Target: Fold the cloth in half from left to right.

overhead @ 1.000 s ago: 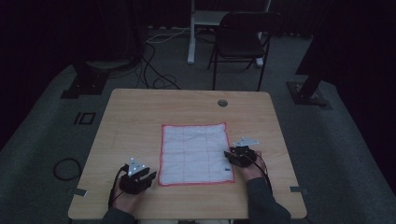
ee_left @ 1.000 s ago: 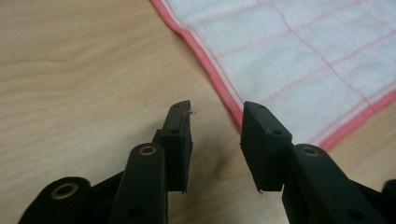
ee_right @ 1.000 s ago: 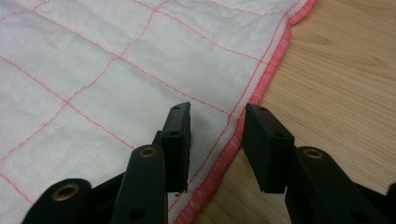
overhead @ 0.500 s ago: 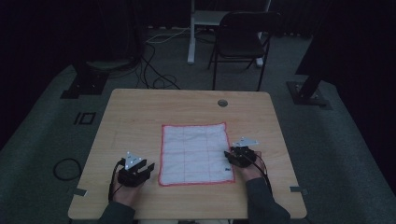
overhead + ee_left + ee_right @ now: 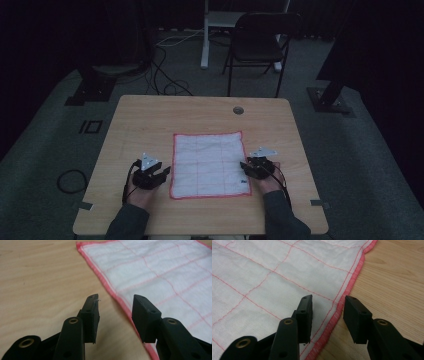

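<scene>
A white cloth with a red hem and thin red grid lines lies flat in the middle of the wooden table. My left gripper sits at the cloth's left edge; its jaws have just been opening and straddle the red hem without pressing it. My left gripper holds nothing. At the cloth's right edge, my right gripper stands open above the hem. In the right gripper view the right gripper has one jaw over the cloth and one over bare wood.
A round cable hole sits near the table's far edge. Beyond the table stand a dark chair and a white stand. Cables lie on the grey floor, and black stand bases flank the table.
My left gripper has moved right, up to the cloth's left edge, and its jaws have spread wider. The right gripper and the cloth have stayed in place.
</scene>
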The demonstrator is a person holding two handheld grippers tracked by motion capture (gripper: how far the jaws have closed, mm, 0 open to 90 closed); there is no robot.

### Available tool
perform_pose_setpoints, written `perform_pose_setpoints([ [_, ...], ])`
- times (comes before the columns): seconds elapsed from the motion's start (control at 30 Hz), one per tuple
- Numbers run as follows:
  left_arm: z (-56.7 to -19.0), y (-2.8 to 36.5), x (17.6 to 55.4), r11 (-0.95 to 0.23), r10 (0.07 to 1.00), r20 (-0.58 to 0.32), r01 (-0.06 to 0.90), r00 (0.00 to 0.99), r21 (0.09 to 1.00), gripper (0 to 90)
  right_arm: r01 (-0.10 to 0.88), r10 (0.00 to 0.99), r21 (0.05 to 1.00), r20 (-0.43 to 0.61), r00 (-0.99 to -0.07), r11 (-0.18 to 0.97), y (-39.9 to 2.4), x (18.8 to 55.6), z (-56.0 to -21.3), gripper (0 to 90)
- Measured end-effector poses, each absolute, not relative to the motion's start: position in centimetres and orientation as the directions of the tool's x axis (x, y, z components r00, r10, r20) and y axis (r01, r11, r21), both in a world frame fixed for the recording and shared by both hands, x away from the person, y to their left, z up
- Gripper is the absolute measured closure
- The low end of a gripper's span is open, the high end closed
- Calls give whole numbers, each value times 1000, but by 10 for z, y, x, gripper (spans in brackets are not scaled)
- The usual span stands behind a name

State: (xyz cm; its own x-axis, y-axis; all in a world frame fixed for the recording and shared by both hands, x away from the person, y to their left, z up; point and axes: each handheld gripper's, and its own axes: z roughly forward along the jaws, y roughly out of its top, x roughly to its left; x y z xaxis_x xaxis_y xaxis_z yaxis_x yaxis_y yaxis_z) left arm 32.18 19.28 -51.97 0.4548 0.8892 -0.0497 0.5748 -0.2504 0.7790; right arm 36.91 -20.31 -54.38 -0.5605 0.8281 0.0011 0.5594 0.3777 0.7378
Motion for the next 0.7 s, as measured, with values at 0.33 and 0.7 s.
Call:
perform_pose_setpoints([
  [0.33,-526,173,349,-251,910,-24,595,414,763,571,558,828,742,5,-561,373,-204,369,-545,582],
  [0.7,-541,164,355,-250,912,-42,636,408,730,560,542,827,744,-25,-561,390,-202,367,-544,583],
])
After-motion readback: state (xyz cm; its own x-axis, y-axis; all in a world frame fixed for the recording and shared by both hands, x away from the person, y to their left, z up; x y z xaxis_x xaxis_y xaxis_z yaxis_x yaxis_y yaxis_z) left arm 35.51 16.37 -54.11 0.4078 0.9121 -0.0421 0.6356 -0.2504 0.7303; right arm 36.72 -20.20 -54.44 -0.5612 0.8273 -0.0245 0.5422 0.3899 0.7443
